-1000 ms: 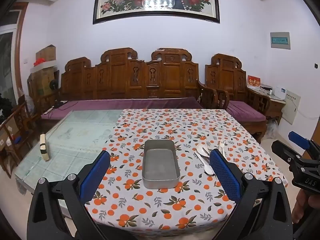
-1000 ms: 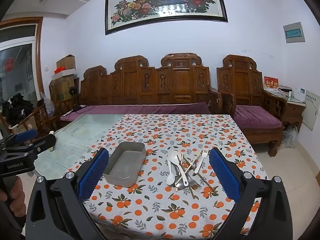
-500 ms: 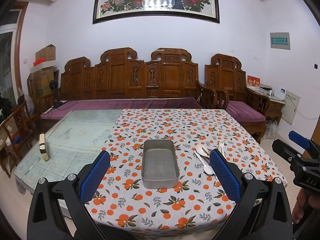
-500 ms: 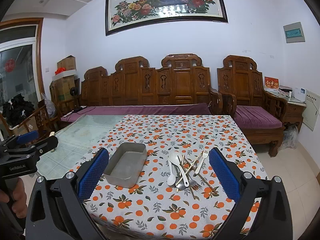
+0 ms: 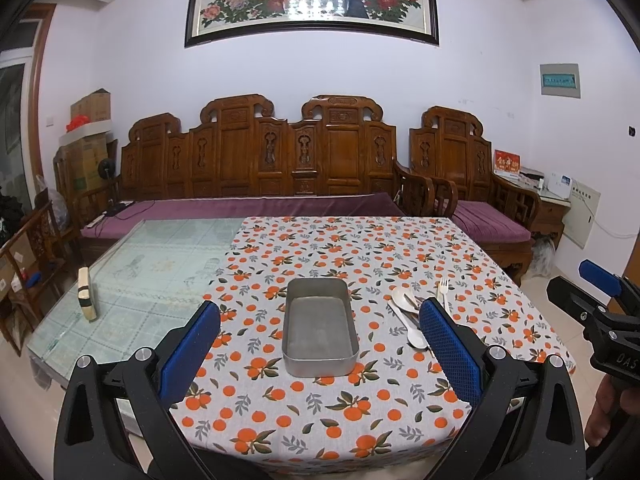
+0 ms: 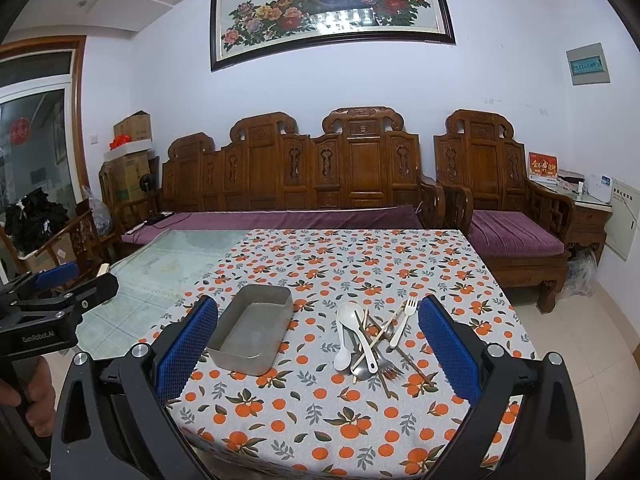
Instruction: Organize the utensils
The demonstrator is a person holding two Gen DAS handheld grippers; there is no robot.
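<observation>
Evidently nothing is sorted yet: the rectangular grey metal tray (image 6: 251, 330) sits empty on the orange-print clothed surface (image 6: 360, 264), the tangled heap of white spoons, forks and chopsticks (image 6: 372, 340) lies at its 3 o'clock, and both the left claw (image 5: 320, 344) and right claw (image 6: 318, 344) hover wide open, holding nothing.

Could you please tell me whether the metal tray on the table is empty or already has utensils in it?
Empty: the metal tray shows only its bare floor, and the utensils lie piled on the tablecloth beside it.
</observation>
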